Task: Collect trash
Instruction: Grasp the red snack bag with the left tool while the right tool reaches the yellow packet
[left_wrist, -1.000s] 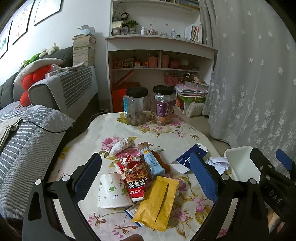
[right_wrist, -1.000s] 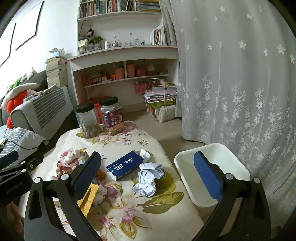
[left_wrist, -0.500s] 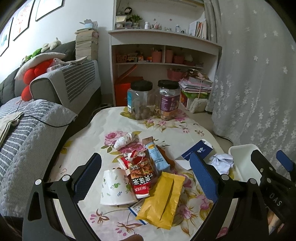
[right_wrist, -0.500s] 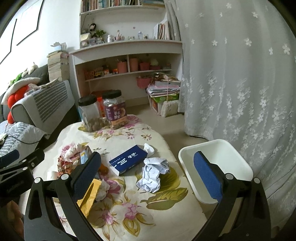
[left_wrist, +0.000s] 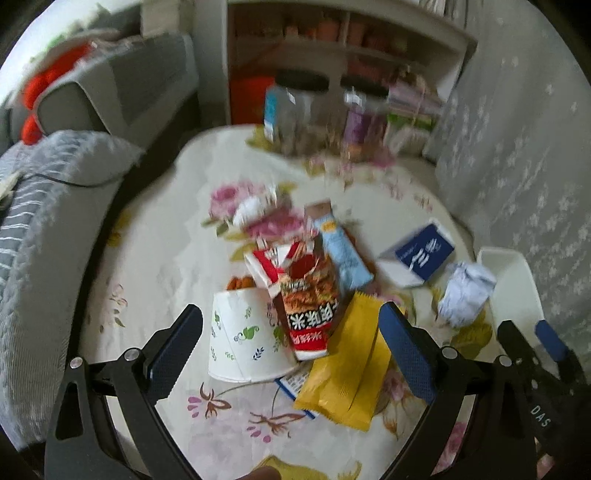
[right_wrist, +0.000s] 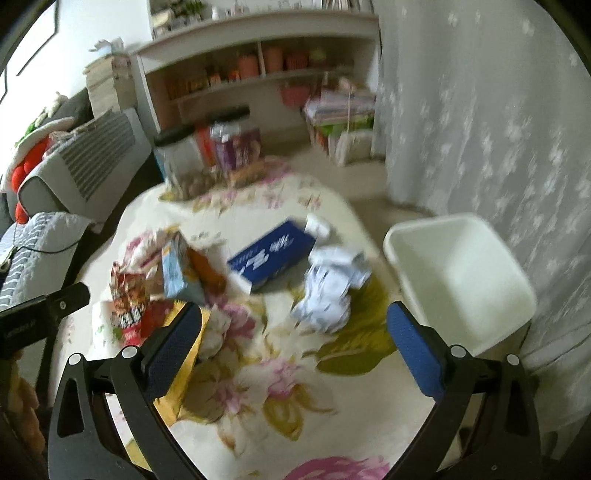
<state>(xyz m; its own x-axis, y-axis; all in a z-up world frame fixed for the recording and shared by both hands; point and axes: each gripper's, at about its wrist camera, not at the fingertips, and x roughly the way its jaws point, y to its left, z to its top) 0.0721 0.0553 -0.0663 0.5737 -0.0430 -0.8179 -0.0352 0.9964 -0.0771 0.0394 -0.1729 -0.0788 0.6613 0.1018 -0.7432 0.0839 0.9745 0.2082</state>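
Trash lies on a floral tablecloth (left_wrist: 155, 258): a tipped white paper cup (left_wrist: 243, 336), a red snack bag (left_wrist: 308, 306), a yellow wrapper (left_wrist: 349, 365), a light blue wrapper (left_wrist: 343, 254), a blue box (left_wrist: 421, 254) and crumpled white paper (left_wrist: 465, 295). My left gripper (left_wrist: 290, 350) is open and empty, above the cup and wrappers. My right gripper (right_wrist: 293, 339) is open and empty, just before the crumpled paper (right_wrist: 332, 288) and the blue box (right_wrist: 271, 253). A white bin (right_wrist: 458, 273) stands at the table's right edge; it also shows in the left wrist view (left_wrist: 513, 284).
Two black-lidded jars (left_wrist: 299, 107) stand at the table's far end. A grey sofa (left_wrist: 40, 206) runs along the left. A shelf unit (right_wrist: 258, 74) is behind, and a white floral curtain (right_wrist: 480, 110) hangs on the right.
Both grippers have tilted down and moved closer to the table, so the trash looks larger. Both views are motion-blurred. Both grippers stay open and empty.
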